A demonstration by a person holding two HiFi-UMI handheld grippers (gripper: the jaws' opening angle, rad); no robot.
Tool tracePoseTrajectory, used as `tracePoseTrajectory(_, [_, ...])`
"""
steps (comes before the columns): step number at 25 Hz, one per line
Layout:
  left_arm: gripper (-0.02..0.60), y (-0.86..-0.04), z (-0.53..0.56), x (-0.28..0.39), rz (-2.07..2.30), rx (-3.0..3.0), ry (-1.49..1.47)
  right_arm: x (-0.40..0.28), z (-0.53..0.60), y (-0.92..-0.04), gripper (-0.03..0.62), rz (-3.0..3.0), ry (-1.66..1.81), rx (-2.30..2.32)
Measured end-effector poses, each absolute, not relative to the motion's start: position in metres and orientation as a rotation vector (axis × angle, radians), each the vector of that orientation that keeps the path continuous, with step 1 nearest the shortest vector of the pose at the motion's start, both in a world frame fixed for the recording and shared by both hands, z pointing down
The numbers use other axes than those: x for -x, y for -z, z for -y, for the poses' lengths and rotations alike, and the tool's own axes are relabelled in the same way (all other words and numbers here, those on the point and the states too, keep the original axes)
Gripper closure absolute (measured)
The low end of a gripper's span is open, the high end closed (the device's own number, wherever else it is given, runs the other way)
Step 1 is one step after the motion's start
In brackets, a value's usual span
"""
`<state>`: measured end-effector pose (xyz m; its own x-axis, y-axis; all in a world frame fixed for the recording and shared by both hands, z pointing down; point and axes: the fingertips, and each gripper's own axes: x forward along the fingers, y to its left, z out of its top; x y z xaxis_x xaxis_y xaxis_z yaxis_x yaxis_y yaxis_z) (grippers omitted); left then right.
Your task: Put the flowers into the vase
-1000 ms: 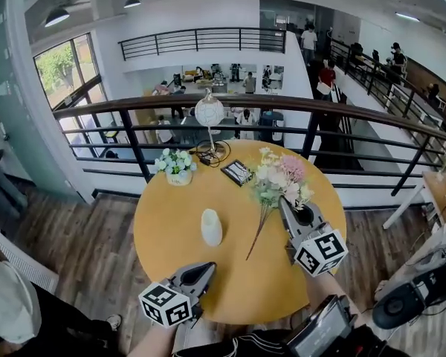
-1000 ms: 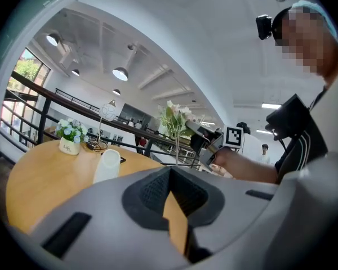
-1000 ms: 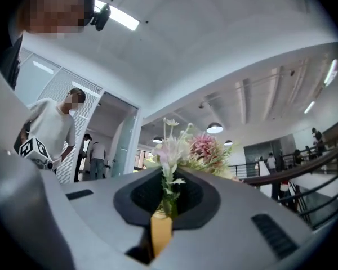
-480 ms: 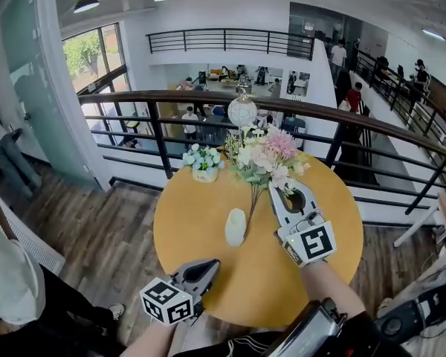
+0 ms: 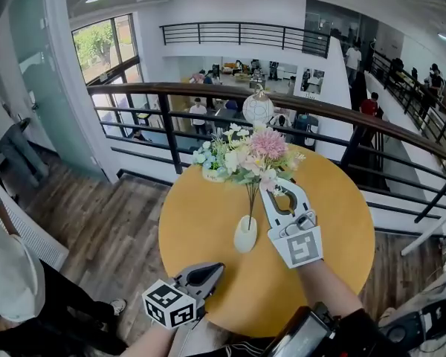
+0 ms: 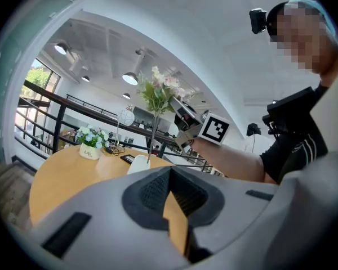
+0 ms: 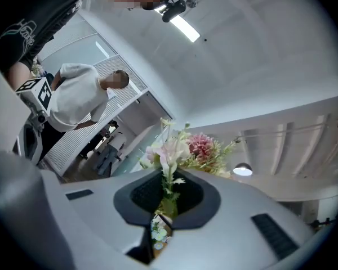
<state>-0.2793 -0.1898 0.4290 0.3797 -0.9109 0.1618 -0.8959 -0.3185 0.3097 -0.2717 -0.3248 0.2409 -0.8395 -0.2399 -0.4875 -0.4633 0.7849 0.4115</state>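
Observation:
On the round yellow table (image 5: 342, 229) stands a small white vase (image 5: 245, 234). Directly above it a bouquet of pink, white and green flowers (image 5: 249, 155) is held nearly upright, its thin stems (image 5: 250, 199) reaching down to the vase's mouth. My right gripper (image 5: 267, 187) is shut on the stems just under the blooms. In the right gripper view the flowers (image 7: 180, 148) rise from between the shut jaws. My left gripper (image 5: 214, 268) hovers near the table's front edge, shut and holding nothing. The left gripper view shows the vase (image 6: 138, 163), the flowers (image 6: 160, 91) and the right gripper (image 6: 183, 110).
A small white pot of pale flowers (image 5: 206, 162) sits at the table's far side, partly behind the bouquet. A round white lamp (image 5: 258, 108) stands behind it. A dark railing (image 5: 171, 99) runs past the table. A person in a white shirt (image 5: 7, 288) stands at left.
My right gripper has carried the bouquet left and up, swinging it from slanted to nearly upright over the vase. The left gripper has shifted only slightly.

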Motion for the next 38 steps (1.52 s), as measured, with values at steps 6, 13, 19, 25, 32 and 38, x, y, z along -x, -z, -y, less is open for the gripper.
tracePoseTrajectory(6, [0.575,-0.443,0.192,0.283,1.579,-2.262,0.055,0.283,0.339,-0.321,0.566,-2.85,-1.08,0.562])
tracePoseTrajectory(13, [0.575,-0.461,0.187,0.275,1.573,-2.245,0.012,0.279,0.328,-0.38,0.566,-2.956,-1.02,0.566])
tracePoseTrajectory(19, [0.575,-0.473,0.183,0.275,1.561,-2.221,0.006,0.275,0.315,-0.414,0.566,-3.005,-0.948,0.568])
tracePoseTrajectory(25, [0.575,-0.485,0.179,0.273,1.539,-2.205,0.011,0.271,0.31,-0.433,0.566,-3.029,-0.913,0.577])
tracePoseTrajectory(32, [0.575,-0.49,0.171,0.272,1.514,-2.209,0.004,0.268,0.301,-0.449,0.565,-3.056,-0.886,0.587])
tracePoseTrajectory(38, [0.575,-0.49,0.168,0.267,1.496,-2.213,0.012,0.266,0.297,-0.406,0.554,-2.743,-0.472,0.596])
